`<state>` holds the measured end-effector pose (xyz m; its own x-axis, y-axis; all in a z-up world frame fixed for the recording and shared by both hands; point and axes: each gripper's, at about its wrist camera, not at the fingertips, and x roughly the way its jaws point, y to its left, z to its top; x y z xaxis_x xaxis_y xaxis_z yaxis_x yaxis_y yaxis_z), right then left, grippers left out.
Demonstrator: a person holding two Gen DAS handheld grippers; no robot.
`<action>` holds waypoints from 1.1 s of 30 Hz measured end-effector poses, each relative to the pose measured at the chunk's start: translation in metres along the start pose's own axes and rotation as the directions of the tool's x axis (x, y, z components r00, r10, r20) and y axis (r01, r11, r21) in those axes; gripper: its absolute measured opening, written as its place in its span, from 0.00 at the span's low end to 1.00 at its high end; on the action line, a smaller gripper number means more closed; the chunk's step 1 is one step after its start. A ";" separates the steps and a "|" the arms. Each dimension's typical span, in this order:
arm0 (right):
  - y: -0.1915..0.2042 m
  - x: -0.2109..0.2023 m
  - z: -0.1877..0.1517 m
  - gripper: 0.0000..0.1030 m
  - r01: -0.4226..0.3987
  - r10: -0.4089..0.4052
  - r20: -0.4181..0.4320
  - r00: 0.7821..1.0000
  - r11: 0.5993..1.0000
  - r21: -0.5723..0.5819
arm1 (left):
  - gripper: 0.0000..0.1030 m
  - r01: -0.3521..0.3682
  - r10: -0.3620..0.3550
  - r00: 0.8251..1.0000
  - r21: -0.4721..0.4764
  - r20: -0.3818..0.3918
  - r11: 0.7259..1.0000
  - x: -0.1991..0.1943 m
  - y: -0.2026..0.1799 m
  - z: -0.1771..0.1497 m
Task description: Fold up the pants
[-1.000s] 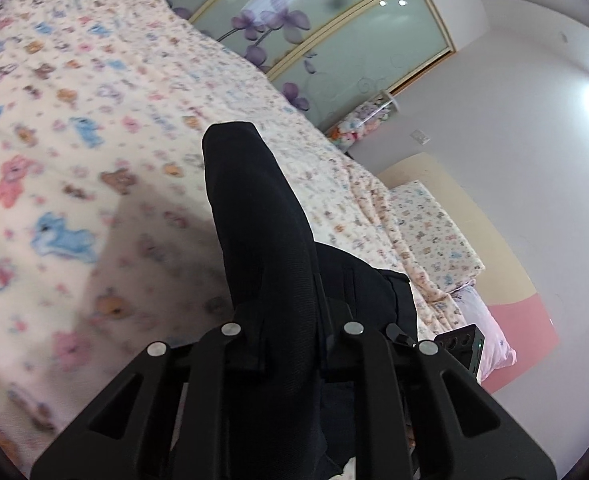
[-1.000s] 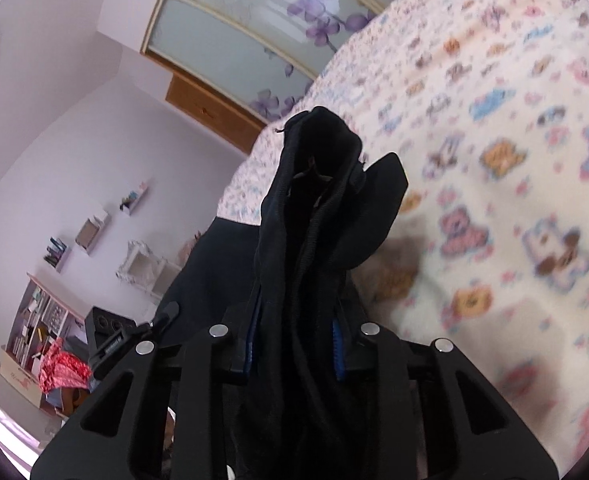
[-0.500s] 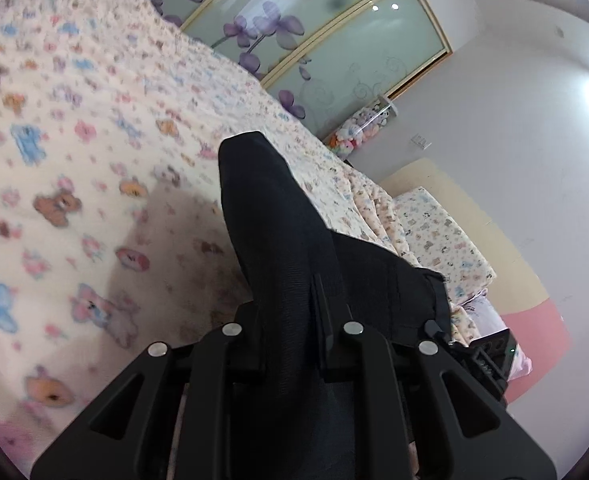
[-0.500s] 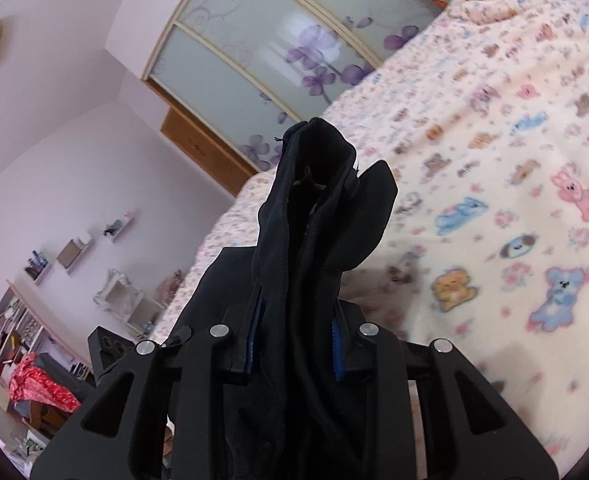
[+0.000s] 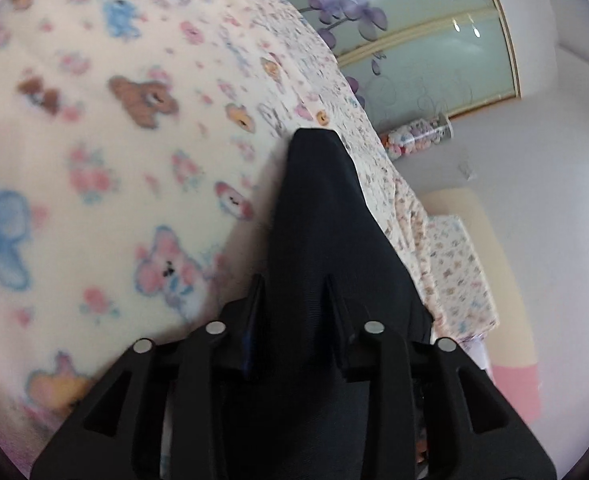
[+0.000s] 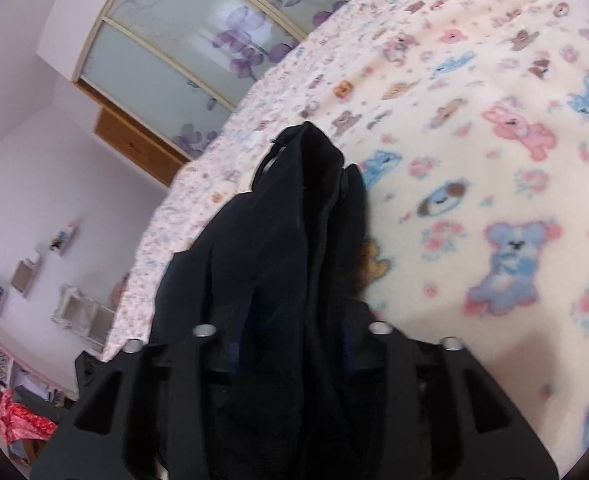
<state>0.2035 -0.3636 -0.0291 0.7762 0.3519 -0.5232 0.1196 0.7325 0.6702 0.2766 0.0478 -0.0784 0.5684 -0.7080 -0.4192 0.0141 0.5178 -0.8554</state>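
Pants [image 5: 326,216] black, no readable label; both grippers' jaws clamped on fabric above bear-print bedspread [image 5: 94,140].

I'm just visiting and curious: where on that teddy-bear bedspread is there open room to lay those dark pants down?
Open bedspread lies on the left gripper's outer side, and again beyond the right gripper, toward the blue bear. It is crowded at both grippers, each clamped on bunched black pants, and between them, where the cloth spreads.
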 end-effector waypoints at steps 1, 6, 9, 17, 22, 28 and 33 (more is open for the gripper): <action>-0.001 -0.004 0.000 0.63 0.037 -0.037 0.006 0.999 0.999 0.004 | 0.38 -0.004 0.004 1.000 -0.013 0.011 1.000 -0.005 0.001 0.001; -0.018 -0.045 0.005 0.66 0.098 -0.119 0.130 0.984 0.982 0.158 | 0.76 -0.197 0.183 0.943 0.021 0.277 0.980 -0.061 -0.019 -0.002; -0.004 -0.081 0.009 0.67 0.027 -0.057 0.253 0.966 0.992 0.122 | 0.79 -0.220 0.129 0.912 0.199 0.391 0.955 -0.087 -0.058 -0.012; 0.066 -0.060 -0.011 0.86 -0.192 0.195 0.017 0.981 0.975 -0.113 | 0.97 -0.057 0.006 0.993 0.441 0.117 0.896 -0.047 -0.113 -0.056; 0.067 -0.053 -0.019 0.86 -0.157 0.155 -0.025 0.988 0.980 -0.126 | 0.97 -0.206 0.163 0.978 0.541 0.127 0.815 -0.020 -0.116 -0.073; 0.054 -0.034 -0.019 0.86 -0.076 0.069 -0.078 0.995 0.993 -0.085 | 0.97 -0.422 0.395 0.901 0.580 0.182 0.697 0.002 -0.098 -0.073; 0.028 -0.022 -0.020 0.86 -0.100 0.101 -0.078 0.992 0.995 0.016 | 0.98 -0.418 0.458 0.887 0.513 0.054 0.750 0.026 -0.061 -0.063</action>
<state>0.1774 -0.3391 -0.0096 0.7334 0.4685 -0.4926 0.0514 0.6843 0.7273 0.2386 -0.0327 -0.0563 0.5549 -0.3655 -0.7473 0.1950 0.9304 -0.3103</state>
